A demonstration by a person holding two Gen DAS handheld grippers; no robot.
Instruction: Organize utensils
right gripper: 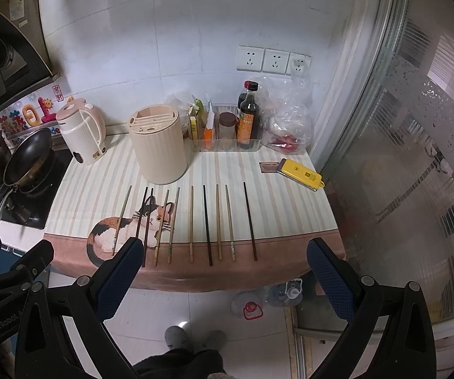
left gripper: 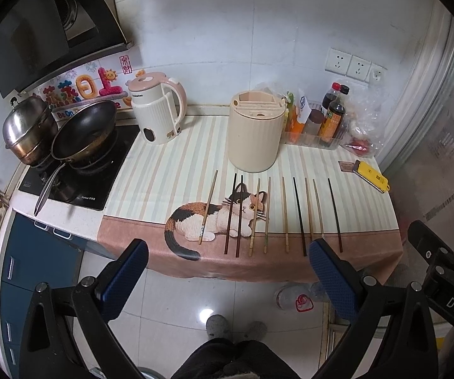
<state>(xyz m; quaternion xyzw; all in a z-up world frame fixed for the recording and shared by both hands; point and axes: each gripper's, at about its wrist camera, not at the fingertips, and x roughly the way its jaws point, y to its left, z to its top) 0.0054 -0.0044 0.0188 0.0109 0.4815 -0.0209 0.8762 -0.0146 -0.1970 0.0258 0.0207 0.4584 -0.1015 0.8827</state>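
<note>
From the left wrist, the left gripper (left gripper: 228, 271) is held wide open and empty, short of the chopsticks (left gripper: 268, 214) laid in a row near the cream holder (left gripper: 255, 132). From the right wrist, the right gripper (right gripper: 225, 268) is likewise spread and empty; nothing is picked yet, so a single stick must be approached and pinched.

Both wrist views high, facing down, sharing the chopsticks (left gripper: 269, 214) row.
</note>
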